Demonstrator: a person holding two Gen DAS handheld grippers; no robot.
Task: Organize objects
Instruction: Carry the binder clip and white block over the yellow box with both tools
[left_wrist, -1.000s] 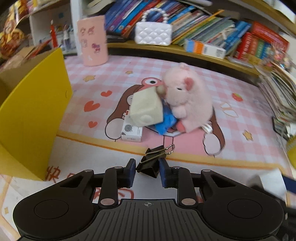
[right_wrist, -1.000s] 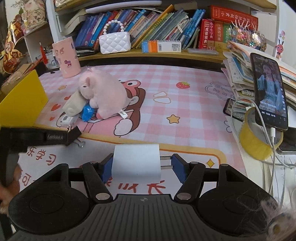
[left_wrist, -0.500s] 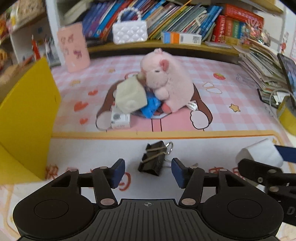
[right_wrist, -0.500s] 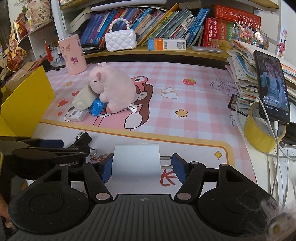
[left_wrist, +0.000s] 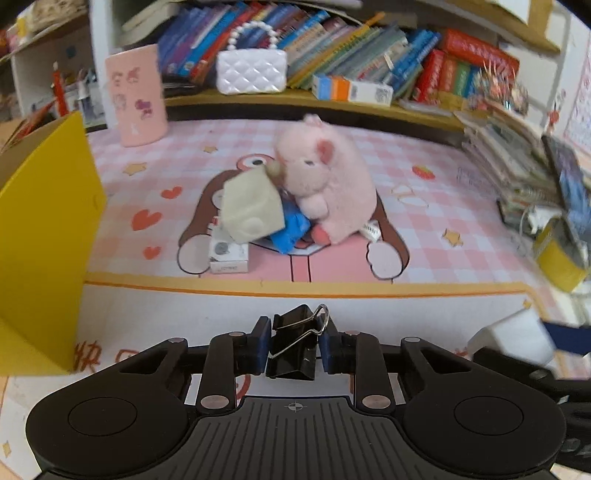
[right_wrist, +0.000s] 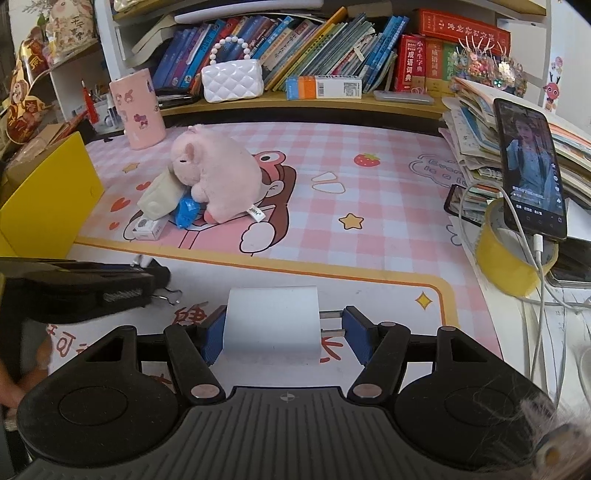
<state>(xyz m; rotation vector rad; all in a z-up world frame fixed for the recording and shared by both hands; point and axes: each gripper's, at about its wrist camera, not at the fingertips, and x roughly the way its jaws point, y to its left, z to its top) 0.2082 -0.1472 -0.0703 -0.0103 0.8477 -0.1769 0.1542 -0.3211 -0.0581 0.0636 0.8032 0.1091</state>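
Observation:
My left gripper (left_wrist: 293, 345) is shut on a black binder clip (left_wrist: 295, 343) low over the desk mat. The clip's wire handle shows in the right wrist view (right_wrist: 168, 295). My right gripper (right_wrist: 282, 332) holds a white block (right_wrist: 272, 319) against its left pad; a gap shows at the right pad. That block also shows in the left wrist view (left_wrist: 511, 334). A pink plush pig (left_wrist: 325, 188), a beige cube (left_wrist: 251, 210), a blue wrapper (left_wrist: 290, 229) and a small white box (left_wrist: 229, 256) lie heaped on the pink mat (left_wrist: 424, 229).
A yellow box (left_wrist: 44, 240) stands at the left. A pink cup (left_wrist: 135, 94), a white purse (left_wrist: 251, 70) and books line the back shelf. A phone (right_wrist: 530, 170) leans on a yellow tape roll (right_wrist: 511, 254) beside stacked books at the right.
My left gripper moved forward and shut on the binder clip, which lay free between its open jaws half a second ago. The right gripper kept the white block and barely moved.

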